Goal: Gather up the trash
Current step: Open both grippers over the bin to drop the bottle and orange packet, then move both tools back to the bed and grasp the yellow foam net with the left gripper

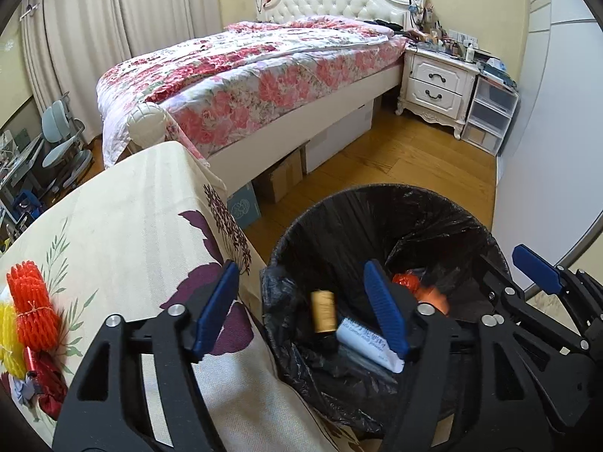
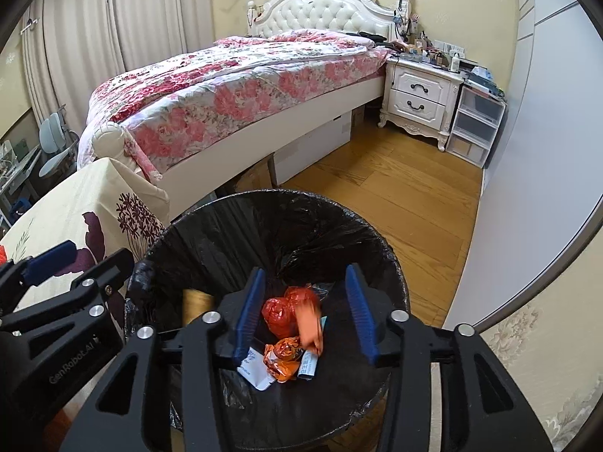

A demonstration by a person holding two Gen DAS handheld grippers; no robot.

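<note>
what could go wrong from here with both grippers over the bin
The grippers sit close together above the trash bin, so the open right gripper could bump the left gripper on withdrawal. The left one, swinging back for the foam nets on the table, might snag the loose black liner.

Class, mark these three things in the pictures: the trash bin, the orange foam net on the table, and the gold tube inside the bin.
trash bin (image 2: 392,260), right wrist view, on its far right rim.
orange foam net (image 1: 32,297), left wrist view, on its middle.
gold tube (image 1: 323,310), left wrist view, on its side wall.
</note>
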